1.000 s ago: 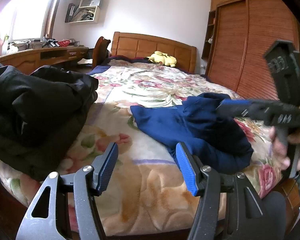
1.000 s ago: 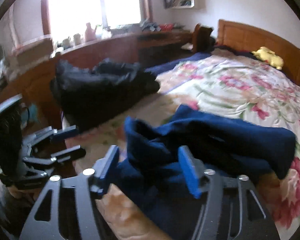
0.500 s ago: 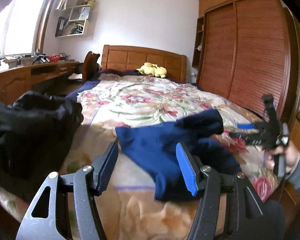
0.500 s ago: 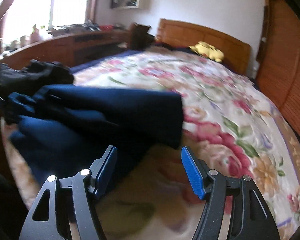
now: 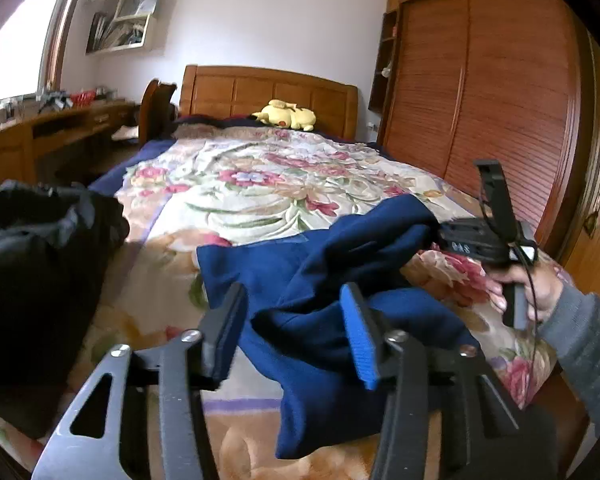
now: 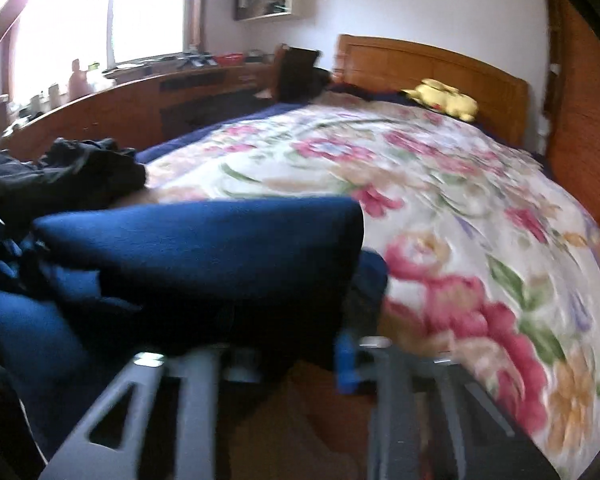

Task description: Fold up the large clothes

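A navy blue garment point(image 5: 332, 280) lies crumpled on the near part of the floral bed point(image 5: 260, 176). My left gripper point(image 5: 296, 328) is open, just in front of the garment's near fold, with cloth showing between its jaws. My right gripper point(image 5: 440, 236) reaches in from the right, its tips against a raised fold of the garment. In the blurred right wrist view the garment point(image 6: 204, 248) fills the space between the wide-apart jaws of my right gripper point(image 6: 288, 360); the blue pad point(image 6: 346, 360) shows, the other is hidden by cloth.
A black garment point(image 5: 36, 264) is heaped at the bed's left near corner, also in the right wrist view point(image 6: 68, 172). A yellow plush toy point(image 5: 286, 114) lies by the headboard. A wooden desk point(image 5: 52, 128) runs along the left; a wardrobe point(image 5: 500, 100) stands right.
My right gripper has swung back to the garment and pushed into its raised fold. My left gripper has moved closer to the garment's near edge. The garment is bunched higher.
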The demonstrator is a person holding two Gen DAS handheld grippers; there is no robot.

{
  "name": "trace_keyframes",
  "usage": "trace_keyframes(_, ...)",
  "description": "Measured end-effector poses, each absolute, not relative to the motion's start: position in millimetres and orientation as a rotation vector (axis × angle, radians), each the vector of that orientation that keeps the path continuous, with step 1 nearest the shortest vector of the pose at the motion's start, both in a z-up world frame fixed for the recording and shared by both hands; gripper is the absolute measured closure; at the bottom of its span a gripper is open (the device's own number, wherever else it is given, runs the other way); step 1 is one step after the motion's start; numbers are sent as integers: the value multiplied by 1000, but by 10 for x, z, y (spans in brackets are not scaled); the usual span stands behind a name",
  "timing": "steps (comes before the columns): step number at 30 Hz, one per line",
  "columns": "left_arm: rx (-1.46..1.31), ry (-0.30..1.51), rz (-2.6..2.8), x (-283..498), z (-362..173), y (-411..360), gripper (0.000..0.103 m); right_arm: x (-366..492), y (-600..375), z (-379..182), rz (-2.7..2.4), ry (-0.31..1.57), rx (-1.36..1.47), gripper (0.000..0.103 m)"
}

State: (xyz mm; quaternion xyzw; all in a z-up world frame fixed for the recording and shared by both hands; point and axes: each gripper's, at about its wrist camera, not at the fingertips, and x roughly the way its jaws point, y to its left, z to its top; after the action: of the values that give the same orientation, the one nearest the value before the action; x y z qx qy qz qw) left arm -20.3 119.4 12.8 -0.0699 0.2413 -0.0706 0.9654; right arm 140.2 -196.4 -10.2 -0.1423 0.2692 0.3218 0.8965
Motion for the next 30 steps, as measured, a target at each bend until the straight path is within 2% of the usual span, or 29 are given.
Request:
trace_keyframes(2, -151, 504, -147, -194, 83, 1238, 74, 1416, -1727, -9, 697, 524, -341, 97)
trace_keyframes(5, -162, 541, -164, -192, -9, 1258, 88, 1448, -1349, 144, 740, 472, -390, 98)
trace_keyframes(11, -180, 586, -172, -317, -154, 1331, 92, 1745, -486, 254, 793, 443, -502, 98)
trace_keyframes(14, -159, 598, -162, -373, -183, 1310, 93, 1967, -30, 98, 785, 517, -584, 98)
trace_keyframes(15, -149, 603, -158, -393, -196, 1294, 93, 2031, 96, 32, 778, 566, -611, 93)
trace_keyframes(17, -139, 608, -156, -425, -202, 1290, 94, 2177, 236, 4, 738, 614, -617, 66)
trace_keyframes(18, -135, 608, -156, -447, -208, 1289, 94, 2233, 229, 52, 738, 604, -595, 43)
trace_keyframes(19, -133, 610, -155, -461, -212, 1288, 94, 2242, 163, 104, 734, 584, -563, 30)
trace_keyframes(26, -131, 581, -142, -516, -171, 1298, 93, 2359, -435, 122, 612, 593, -425, 27)
trace_keyframes(30, -107, 564, -112, -596, -146, 1322, 76, 2417, -723, -184, 578, 645, -417, 27)
